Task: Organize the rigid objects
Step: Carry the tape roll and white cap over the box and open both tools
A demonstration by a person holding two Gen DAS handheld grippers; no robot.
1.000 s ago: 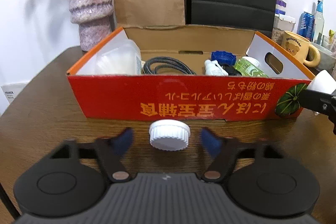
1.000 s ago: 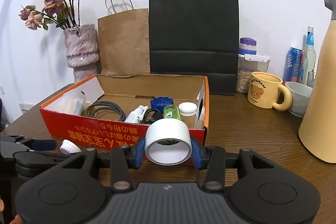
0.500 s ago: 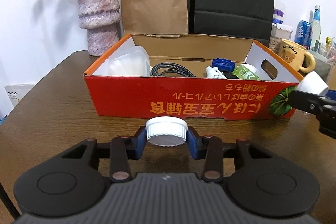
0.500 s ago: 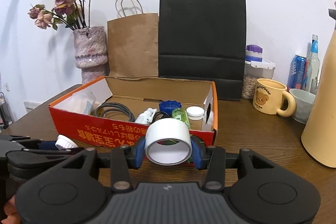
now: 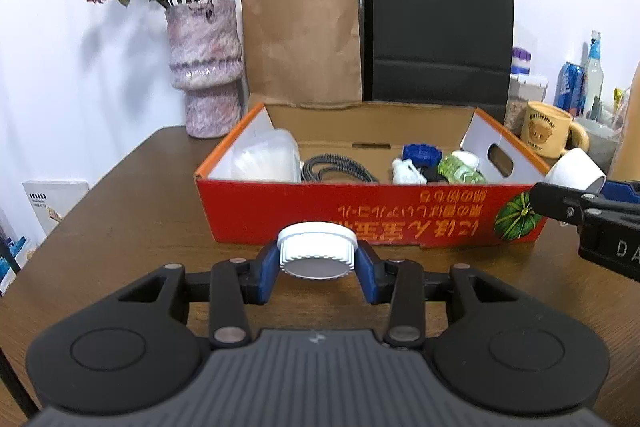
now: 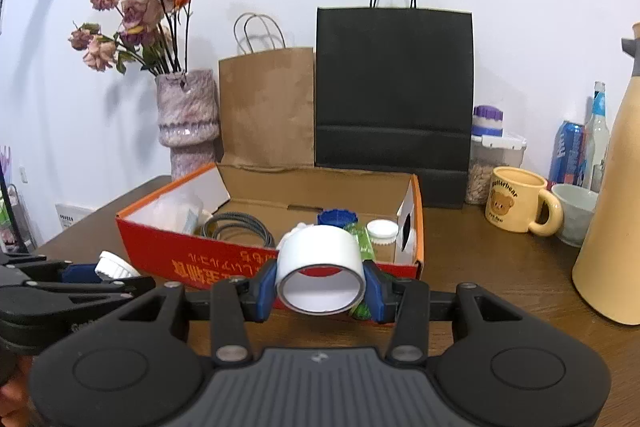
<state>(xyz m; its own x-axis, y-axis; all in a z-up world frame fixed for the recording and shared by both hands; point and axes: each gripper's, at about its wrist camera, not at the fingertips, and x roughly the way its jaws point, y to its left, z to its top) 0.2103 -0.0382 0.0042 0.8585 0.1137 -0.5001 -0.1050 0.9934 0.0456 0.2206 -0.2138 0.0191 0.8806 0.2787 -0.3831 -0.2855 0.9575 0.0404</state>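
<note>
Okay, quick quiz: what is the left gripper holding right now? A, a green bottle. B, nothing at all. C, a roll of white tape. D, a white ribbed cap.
D: the left gripper is shut on the white ribbed cap, its blue pads pressing both sides, just in front of the red box; the roll of white tape is in the right gripper.

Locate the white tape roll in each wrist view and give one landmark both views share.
Left wrist view: white tape roll at the right edge, beside the red box's right end.
Right wrist view: the roll sits bottom centre, clamped in the right tongs.
Shared landmark: the black paper bag behind the red box.
</note>
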